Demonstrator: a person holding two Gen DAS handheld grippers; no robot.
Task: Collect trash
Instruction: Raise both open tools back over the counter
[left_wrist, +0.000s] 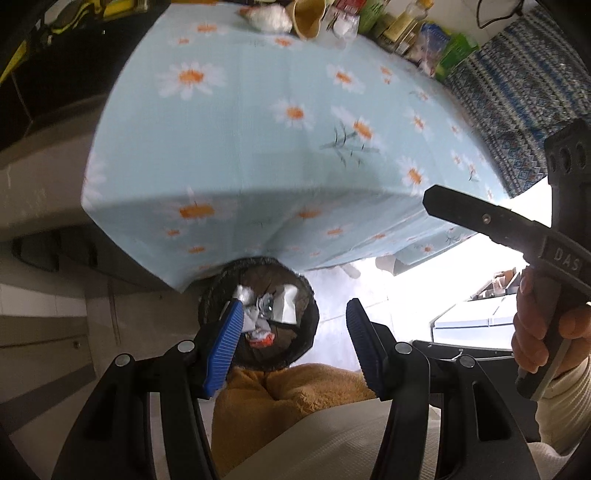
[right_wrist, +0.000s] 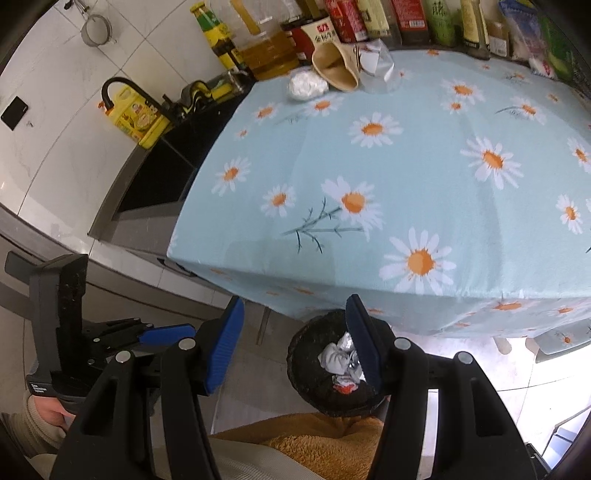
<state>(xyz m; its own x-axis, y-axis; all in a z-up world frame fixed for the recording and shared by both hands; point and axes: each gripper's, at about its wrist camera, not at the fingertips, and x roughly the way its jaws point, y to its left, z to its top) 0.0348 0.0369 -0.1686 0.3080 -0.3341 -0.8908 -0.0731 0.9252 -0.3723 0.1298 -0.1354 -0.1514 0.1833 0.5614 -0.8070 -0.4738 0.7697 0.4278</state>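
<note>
A dark mesh waste basket (left_wrist: 306, 317) (right_wrist: 306, 376) stands on the floor below the table's front edge. It holds crumpled white paper (left_wrist: 255, 317) (right_wrist: 334, 358), a clear wrapper and a red-and-white scrap (left_wrist: 262, 338) (right_wrist: 345, 387). My left gripper (left_wrist: 293, 347) is open and empty above the basket. My right gripper (right_wrist: 295, 347) is open and empty, its right finger over the basket. On the table's far side lie a white crumpled ball (right_wrist: 307, 85) (left_wrist: 267, 18), a tipped paper cup (right_wrist: 336, 68) (left_wrist: 306, 16) and a clear plastic bag (right_wrist: 376, 62).
The table has a light blue daisy cloth (right_wrist: 406, 184) (left_wrist: 258, 147). Bottles and packets (right_wrist: 369, 22) line its back edge. A black sink with tap (right_wrist: 155, 173) and a yellow oil jug (right_wrist: 136, 118) are at left. A patterned cloth (left_wrist: 517, 103) lies at right. My orange-trousered legs (left_wrist: 288, 398) are below.
</note>
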